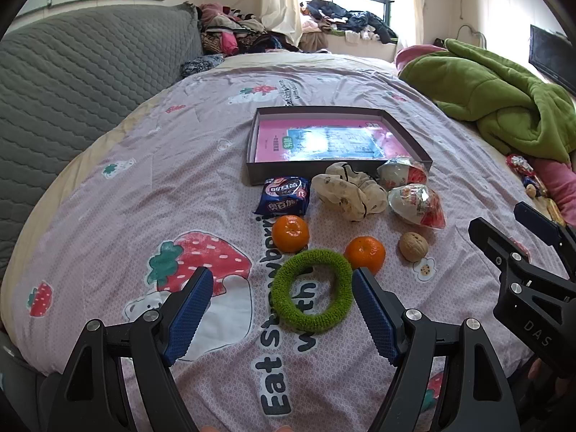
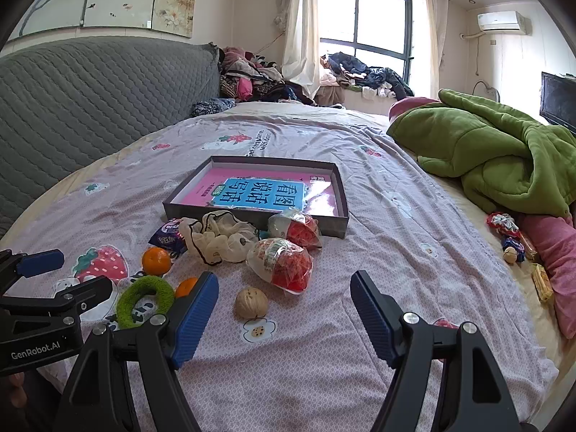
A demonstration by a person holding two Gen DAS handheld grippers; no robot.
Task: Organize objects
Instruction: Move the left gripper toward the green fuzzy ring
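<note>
On a bed under a pink sheet (image 1: 108,216) printed with strawberries and the words "Eat strawberries with", only partly readable beneath the clutter, two hand-held grippers hang over a scatter of small items. The left gripper (image 1: 280,309) has its blue-padded jaws spread wide, holding nothing; a green ring (image 1: 311,289) lies on the sheet between the fingertips, apart from both pads. The right gripper (image 2: 284,309), jaws equally wide and empty, points at bare sheet just right of a walnut (image 2: 251,303). Its body bears the letters "DAS" in the left view, cut off by the frame; the left one reads "GenRobot.AI" in the right view.

Beyond the ring sit two oranges (image 1: 290,233), one of them half hidden behind a finger in the right view. Behind them lie a blue snack pack (image 1: 284,196) with Chinese lettering, a cream scrunchie (image 1: 347,192) and two wrapped eggs (image 1: 417,203) whose labels are too crumpled to read. Farthest back, a shallow grey box (image 1: 252,158) holds a pink book (image 2: 266,190) titled "看图说话写话" on a blue panel, seen upside down and washed out by glare in the left view.

A green blanket (image 2: 486,151) is heaped at right; small objects at the bed's right edge, possibly sweets, are hard to make out.
</note>
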